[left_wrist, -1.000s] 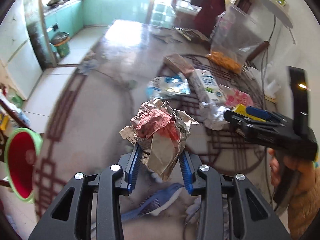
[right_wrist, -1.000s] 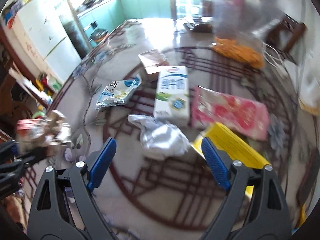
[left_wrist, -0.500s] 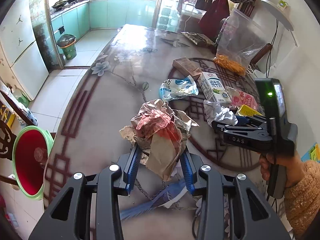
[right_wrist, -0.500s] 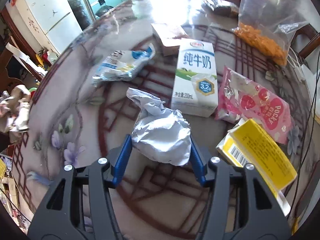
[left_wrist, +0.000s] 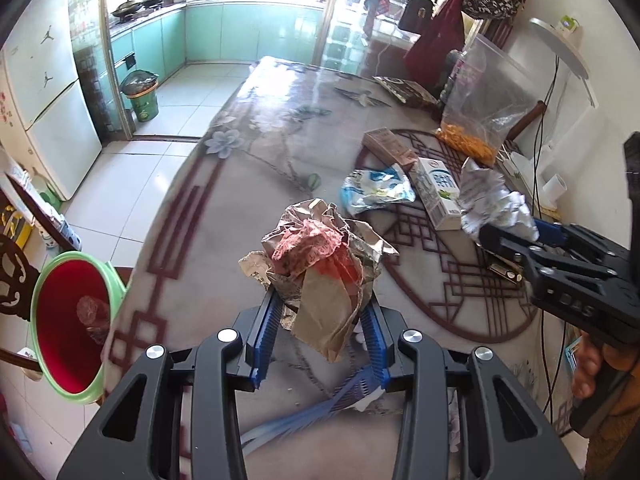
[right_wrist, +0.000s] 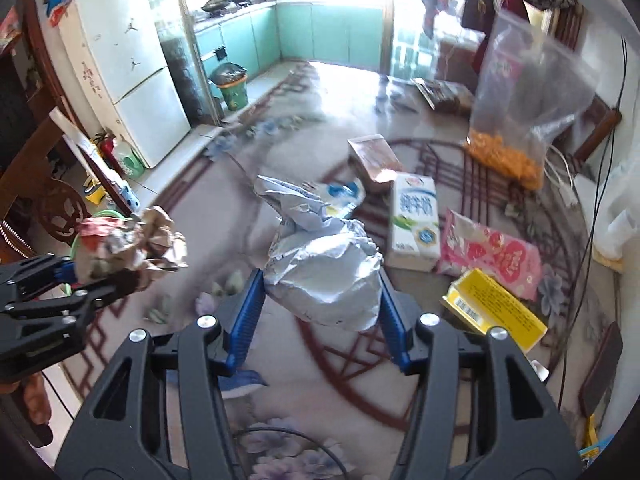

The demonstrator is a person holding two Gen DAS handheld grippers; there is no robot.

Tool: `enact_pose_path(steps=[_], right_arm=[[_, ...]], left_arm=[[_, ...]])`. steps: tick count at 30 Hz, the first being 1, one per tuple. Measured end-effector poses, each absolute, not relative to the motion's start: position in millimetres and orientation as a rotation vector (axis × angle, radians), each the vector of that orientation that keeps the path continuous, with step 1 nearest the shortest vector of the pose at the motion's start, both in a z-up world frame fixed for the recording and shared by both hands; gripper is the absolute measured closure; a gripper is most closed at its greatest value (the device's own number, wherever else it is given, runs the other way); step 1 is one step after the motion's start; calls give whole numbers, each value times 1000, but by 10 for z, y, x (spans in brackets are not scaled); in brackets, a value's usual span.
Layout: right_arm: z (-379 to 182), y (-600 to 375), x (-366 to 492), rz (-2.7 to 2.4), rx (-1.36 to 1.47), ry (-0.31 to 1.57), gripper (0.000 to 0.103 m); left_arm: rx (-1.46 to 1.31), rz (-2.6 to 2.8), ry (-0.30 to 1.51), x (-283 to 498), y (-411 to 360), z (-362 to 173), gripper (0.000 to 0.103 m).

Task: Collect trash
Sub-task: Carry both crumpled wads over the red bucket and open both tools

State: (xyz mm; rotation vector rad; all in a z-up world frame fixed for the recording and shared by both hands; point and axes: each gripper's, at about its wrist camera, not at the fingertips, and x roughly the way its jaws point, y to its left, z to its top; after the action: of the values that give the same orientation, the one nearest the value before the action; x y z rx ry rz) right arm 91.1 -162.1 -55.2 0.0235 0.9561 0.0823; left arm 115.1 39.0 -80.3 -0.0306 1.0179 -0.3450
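Between the fingers of the left gripper point(left_wrist: 320, 336) sits a crumpled brown-and-red paper wad point(left_wrist: 320, 264), pinched at its lower part and held above the surface point(left_wrist: 240, 208). The right gripper point(right_wrist: 320, 320) likewise pinches a crumpled silvery wrapper point(right_wrist: 324, 268), lifted clear of the litter beyond its fingertips: a milk carton point(right_wrist: 414, 220), a pink snack packet point(right_wrist: 492, 256) and a yellow box point(right_wrist: 496, 316) to the right of the fingers, and a blue-white pouch point(left_wrist: 376, 194) further ahead. A red bin with a green rim point(left_wrist: 68, 328) stands off the surface's edge, well to the left of the left fingers.

Both wads are loosely crushed, so the grip probably bears on springy folds rather than a firm core; a quick swing toward the bin could let either slip. A flap of the paper wad hangs below the left fingers and might snag. Releasing short of the rim would likely drop trash on the floor.
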Motion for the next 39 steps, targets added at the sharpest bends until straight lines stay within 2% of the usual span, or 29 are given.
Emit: enact_pose_path(steps=[18,39], right_arm=[[-400,-275,987,190,-104,939,50],[-410,808,1172,254,-159,957,50]], left_arm=[[-114,-227,986,1103,1629,-745,66],[-158,-70,1043,1310,2824,-1080,66]])
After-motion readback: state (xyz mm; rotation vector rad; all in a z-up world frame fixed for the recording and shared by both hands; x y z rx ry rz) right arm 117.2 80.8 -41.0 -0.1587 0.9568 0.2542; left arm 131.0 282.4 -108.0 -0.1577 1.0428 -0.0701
